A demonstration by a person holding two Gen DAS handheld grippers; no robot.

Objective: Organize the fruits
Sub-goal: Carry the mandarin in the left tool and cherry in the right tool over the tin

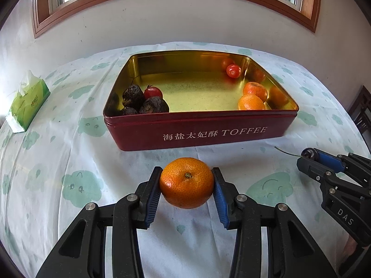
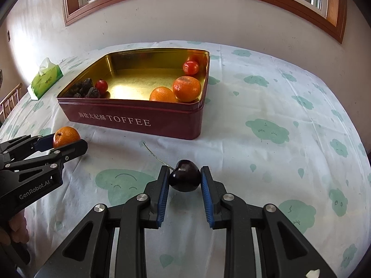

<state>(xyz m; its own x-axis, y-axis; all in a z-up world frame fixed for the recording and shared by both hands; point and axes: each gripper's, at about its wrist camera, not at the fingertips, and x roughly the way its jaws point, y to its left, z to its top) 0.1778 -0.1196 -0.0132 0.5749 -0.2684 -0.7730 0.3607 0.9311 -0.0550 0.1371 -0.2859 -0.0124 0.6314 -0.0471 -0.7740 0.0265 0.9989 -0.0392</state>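
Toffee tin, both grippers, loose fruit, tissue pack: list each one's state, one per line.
Toffee tin: lid off, partly filled.
Left gripper: shut on the mandarin.
Right gripper: shut on the dark cherry, stem attached.
Two mandarins in the tin: together at its right end.
Dark wrinkled fruits: clustered at the left end.
Tissue pack: open, one tissue sticking up.

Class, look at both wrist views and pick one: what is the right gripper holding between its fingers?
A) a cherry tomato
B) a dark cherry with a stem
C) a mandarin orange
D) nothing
B: the right gripper is closed on a dark cherry, its stem trailing off to the left, while the mandarin orange sits in the left gripper.
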